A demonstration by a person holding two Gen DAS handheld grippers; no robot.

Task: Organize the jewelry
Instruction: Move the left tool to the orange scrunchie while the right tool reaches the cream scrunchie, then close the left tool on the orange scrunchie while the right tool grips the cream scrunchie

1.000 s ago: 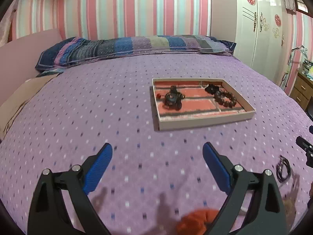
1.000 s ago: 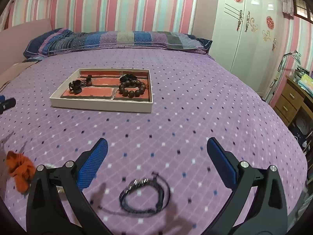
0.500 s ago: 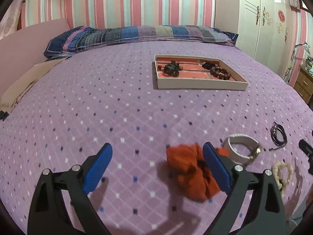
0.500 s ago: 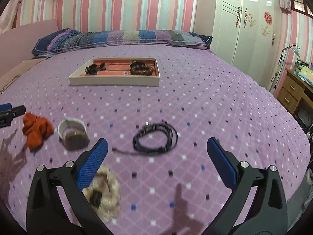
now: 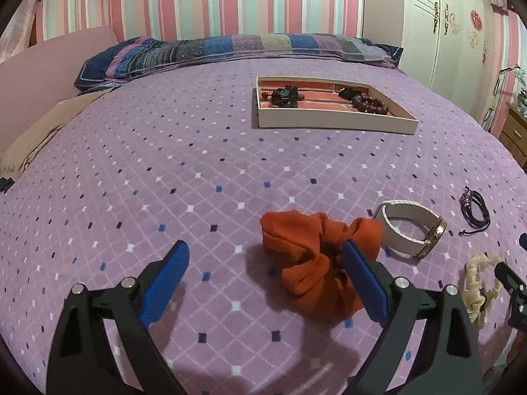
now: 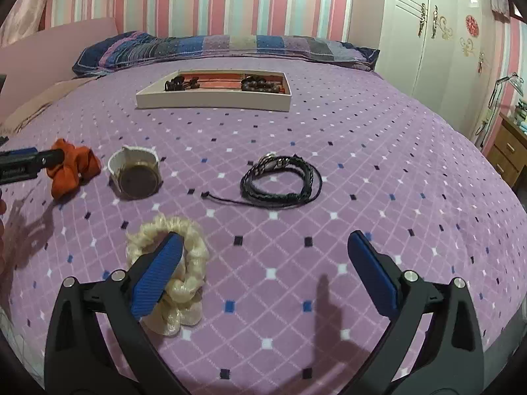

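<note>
On the purple bedspread lie an orange scrunchie, a white-strapped watch, a black cord bracelet and a cream scrunchie. My left gripper is open and empty, its right finger over the orange scrunchie. My right gripper is open and empty, its left finger over the cream scrunchie. A beige jewelry tray farther up the bed holds dark bead bracelets and a dark ornament.
A striped pillow lies at the head of the bed. A white wardrobe and a wooden drawer unit stand to the right. A tan cloth lies at the bed's left edge.
Both grippers have pulled back and lowered toward the near edge of the bed. The loose items now lie close in front of the fingers. Both stay open.
</note>
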